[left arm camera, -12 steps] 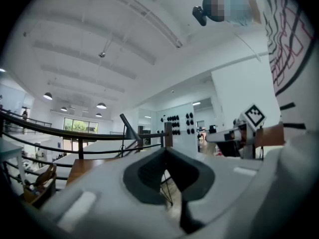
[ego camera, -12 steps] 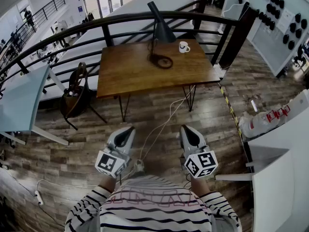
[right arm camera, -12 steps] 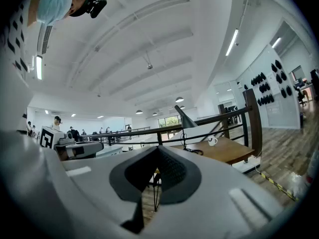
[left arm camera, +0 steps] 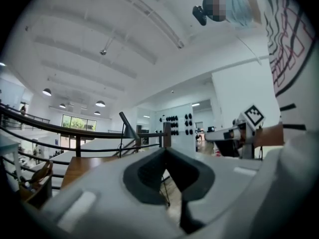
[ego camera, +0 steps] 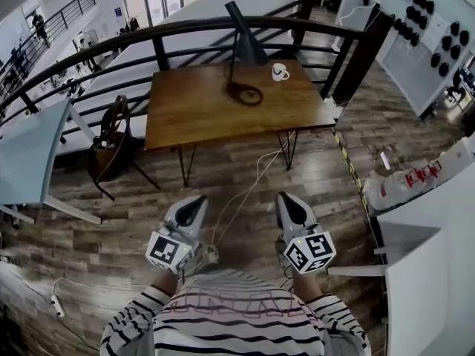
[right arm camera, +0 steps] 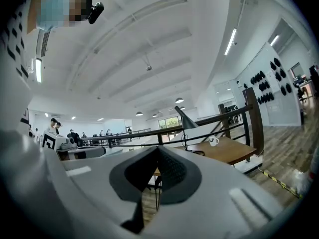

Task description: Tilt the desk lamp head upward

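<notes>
A black desk lamp [ego camera: 241, 47] with a cone-shaped head stands at the back of a brown wooden table [ego camera: 200, 113], its round base [ego camera: 246, 93] on the tabletop. The lamp [left arm camera: 128, 131] shows small in the left gripper view, and the lamp [right arm camera: 186, 122] also appears far off in the right gripper view. My left gripper [ego camera: 195, 208] and right gripper [ego camera: 288, 205] are held side by side close to my body, well short of the table. Both are shut with nothing between their jaws.
A white mug [ego camera: 279, 71] sits on the table right of the lamp. A dark railing [ego camera: 148, 35] runs behind the table. A chair [ego camera: 113, 143] stands at the table's left; a white cable [ego camera: 249, 188] trails over the wooden floor. White desks flank both sides.
The table and lamp have shifted slightly in the head view as I move a little. Both grippers keep their place before my body and stay shut.
</notes>
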A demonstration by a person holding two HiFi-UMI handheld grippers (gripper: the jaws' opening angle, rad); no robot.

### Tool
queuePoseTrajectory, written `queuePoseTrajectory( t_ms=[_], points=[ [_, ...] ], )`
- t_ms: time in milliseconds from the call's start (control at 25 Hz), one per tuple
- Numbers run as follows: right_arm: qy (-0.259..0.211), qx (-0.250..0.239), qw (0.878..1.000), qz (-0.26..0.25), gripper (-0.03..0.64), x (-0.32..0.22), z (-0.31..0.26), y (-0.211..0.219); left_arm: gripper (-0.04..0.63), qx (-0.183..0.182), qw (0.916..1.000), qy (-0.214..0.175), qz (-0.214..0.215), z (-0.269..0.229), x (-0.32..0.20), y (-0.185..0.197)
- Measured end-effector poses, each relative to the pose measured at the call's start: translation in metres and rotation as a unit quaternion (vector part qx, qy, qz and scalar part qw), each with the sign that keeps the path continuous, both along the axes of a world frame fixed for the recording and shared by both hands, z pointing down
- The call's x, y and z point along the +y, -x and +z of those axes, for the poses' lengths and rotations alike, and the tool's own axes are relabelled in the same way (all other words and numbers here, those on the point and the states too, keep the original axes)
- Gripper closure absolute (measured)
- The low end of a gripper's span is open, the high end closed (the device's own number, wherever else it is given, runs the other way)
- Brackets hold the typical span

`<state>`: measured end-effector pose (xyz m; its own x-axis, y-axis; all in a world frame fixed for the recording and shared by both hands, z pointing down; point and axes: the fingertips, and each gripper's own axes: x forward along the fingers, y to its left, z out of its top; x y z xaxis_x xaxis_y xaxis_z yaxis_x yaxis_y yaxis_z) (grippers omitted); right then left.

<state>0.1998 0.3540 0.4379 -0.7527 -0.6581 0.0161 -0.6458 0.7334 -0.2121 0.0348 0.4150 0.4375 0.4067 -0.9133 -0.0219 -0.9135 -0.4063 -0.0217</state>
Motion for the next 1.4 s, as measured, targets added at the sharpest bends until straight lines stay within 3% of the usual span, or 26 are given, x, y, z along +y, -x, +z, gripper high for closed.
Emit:
queuePoseTrajectory(
  t_ms=[200, 400, 960, 1400],
  points=[
    [-0.004, -0.015, 1.000, 0.013, 0.615, -0.017, -0.002, 0.013, 0.592, 0.008, 0.9999, 0.000, 0.010, 0.002, -0.017, 0.017],
    [-0.010, -0.015, 1.000, 0.023, 0.572, -0.039, -0.008, 0.039, 0.591, 0.010, 0.9996, -0.005, 0.024, -0.003, -0.043, 0.042],
    [0.017, -0.011, 0.997, 0.071, 0.504, -0.082, -0.008, 0.109, 0.567, 0.029, 0.9981, 0.002, 0.054, -0.002, -0.095, 0.128],
    [0.031, -0.007, 0.997, 0.069, 0.500, -0.144, -0.002, 0.102, 0.546, 0.036, 0.9976, 0.017, 0.056, 0.007, -0.158, 0.117]
  ],
)
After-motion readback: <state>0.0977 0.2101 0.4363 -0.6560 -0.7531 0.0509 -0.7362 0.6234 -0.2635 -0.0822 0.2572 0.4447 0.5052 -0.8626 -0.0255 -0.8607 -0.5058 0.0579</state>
